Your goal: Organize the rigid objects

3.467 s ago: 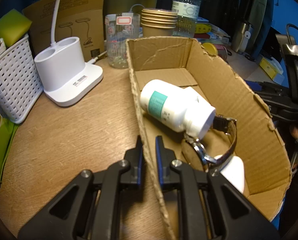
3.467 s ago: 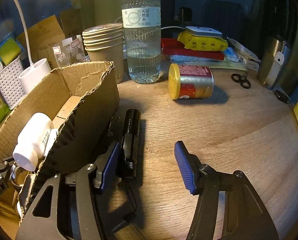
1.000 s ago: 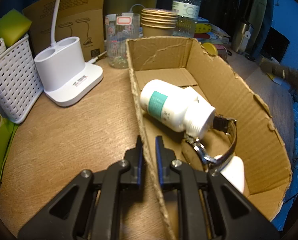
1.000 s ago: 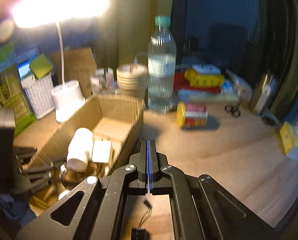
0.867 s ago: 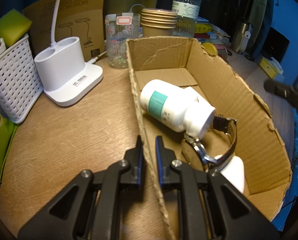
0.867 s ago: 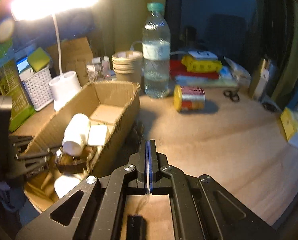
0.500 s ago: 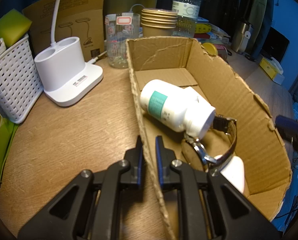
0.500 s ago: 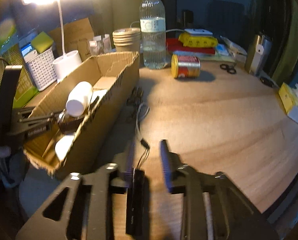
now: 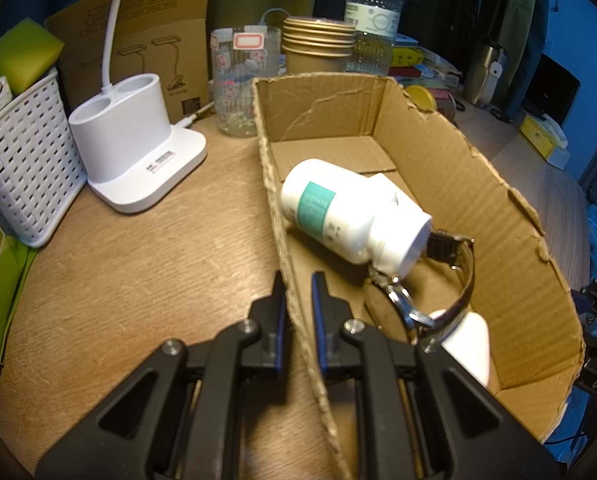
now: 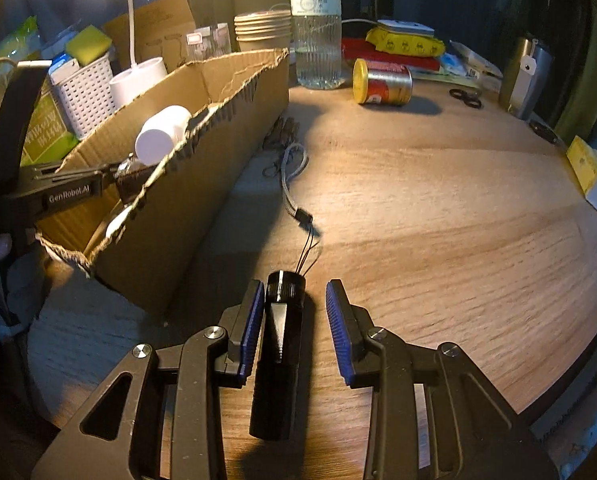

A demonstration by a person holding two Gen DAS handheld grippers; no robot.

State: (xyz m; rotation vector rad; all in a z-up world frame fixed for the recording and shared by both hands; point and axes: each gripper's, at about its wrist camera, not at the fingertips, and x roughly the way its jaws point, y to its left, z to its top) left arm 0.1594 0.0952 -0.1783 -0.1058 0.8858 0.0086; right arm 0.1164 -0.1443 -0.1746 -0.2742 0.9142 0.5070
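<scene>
Left wrist view
Left tool (image 9: 298, 294): we saw its jaws pinched on the near side wall of the cardboard box (image 9: 438, 168), one pad outside, one inside, steadying it on the counter (image 9: 138, 264).
Box contents: a white pill bottle (image 9: 338, 212) lay on its side with its cap against a wristwatch (image 9: 430, 292); a white rounded item sat at the near end, too hidden for us to name.
Handling: we judged the box wall thin and bendable, so that pinch only steadied it.

Right wrist view
Flashlight (image 10: 280, 344): it lay on the counter just outside the box, black, its lanyard (image 10: 292, 184) trailing toward the box.
Right tool (image 10: 294, 332): its jaws had just been opening and stood partly apart, with the flashlight between them. The left pad was at or just beside its barrel, the right pad was clear, and nothing was gripped.
Handling: we judged the flashlight stiff, fairly dense and smooth, likely to roll.
Where to hold: across the barrel near mid-length, clear of the lanyard.
</scene>
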